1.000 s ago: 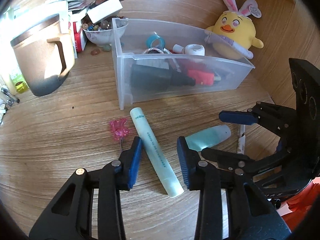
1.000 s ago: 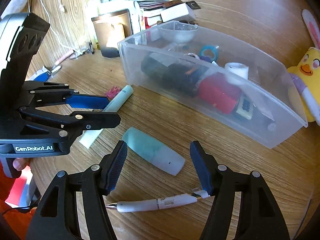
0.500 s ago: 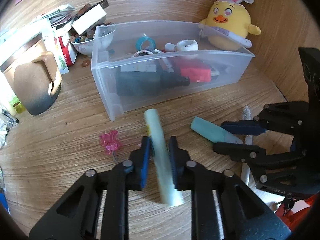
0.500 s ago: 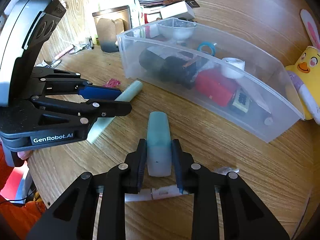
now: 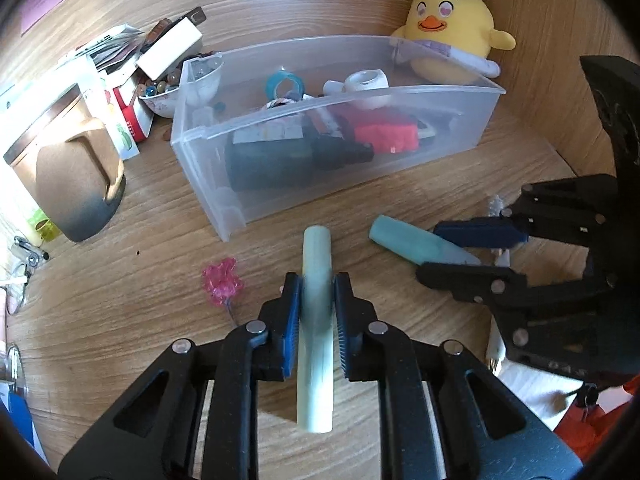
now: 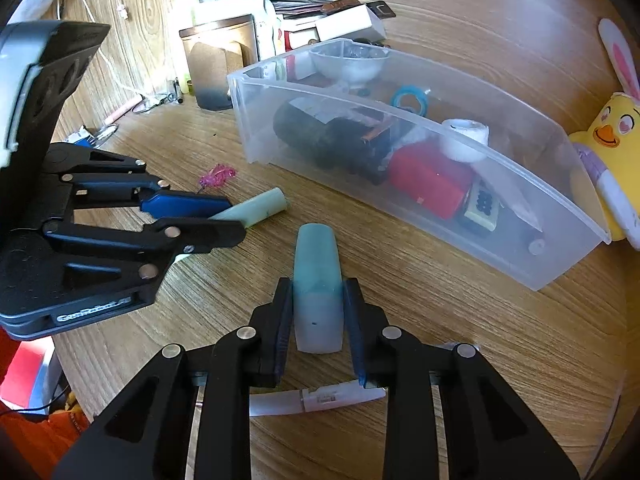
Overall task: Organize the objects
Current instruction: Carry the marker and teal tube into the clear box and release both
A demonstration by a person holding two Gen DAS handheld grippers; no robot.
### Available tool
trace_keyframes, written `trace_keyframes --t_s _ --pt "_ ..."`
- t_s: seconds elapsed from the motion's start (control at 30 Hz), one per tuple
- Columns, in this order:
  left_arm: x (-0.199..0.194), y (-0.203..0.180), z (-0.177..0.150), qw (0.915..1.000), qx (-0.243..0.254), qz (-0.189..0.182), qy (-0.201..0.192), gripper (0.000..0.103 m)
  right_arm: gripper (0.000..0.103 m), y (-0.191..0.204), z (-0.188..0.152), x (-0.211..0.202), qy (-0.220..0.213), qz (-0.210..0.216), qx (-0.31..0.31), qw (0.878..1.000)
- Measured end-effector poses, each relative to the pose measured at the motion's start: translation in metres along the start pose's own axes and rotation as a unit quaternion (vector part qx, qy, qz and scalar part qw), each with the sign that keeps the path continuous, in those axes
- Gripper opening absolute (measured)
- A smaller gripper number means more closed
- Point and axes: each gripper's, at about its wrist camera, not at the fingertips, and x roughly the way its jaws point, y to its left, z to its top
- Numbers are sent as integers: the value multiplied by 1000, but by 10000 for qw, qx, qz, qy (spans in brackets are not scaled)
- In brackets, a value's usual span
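Left gripper: both blue pads pressed flat against a pale green tube, gripped near mid-length. Tube runs straight ahead between the fingers; far end projects past the tips, near end hangs back under the gripper body. Whether the tube touches the wooden tabletop cannot be told.

Right gripper: clamped on a teal-and-white tube, teal end pointing forward, white end between the pads. In the left wrist view this gripper sits to the right, its tube angled toward the bin.

Clear plastic bin: ahead of both grippers, long side wall facing them, open top. Contents: dark bottle, red item, white tape roll, blue ring. Near corner of the bin stands just ahead-left of the green tube's tip; a strip of bare wood lies between tip and wall.

Pink hair clip: on the table just left of the left gripper's fingers, apart from them.

White pen: lies crosswise beneath the right gripper's fingers.

Yellow chick plush: behind the bin's far right end, against the wooden wall. Brown mug and stacked boxes crowd the far left. The two grippers are near each other, side by side.
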Motion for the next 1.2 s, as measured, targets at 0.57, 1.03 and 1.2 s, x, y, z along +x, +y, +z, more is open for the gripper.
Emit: trace_keyframes --t_s 0.57,1.03,1.2 --pt "-43 -2 9 9971 -251 -121 -708 15 23 -14 4 -33 -553 140 566 9968" --pt "-93 2 37 9858 -460 -284 -1587 15 23 -38 30 -83 -1394 -220 749 9871" --pt "-103 6 50 9818 -530 -256 -1806 15 23 -44 39 -95 -1599 -314 784 9835"
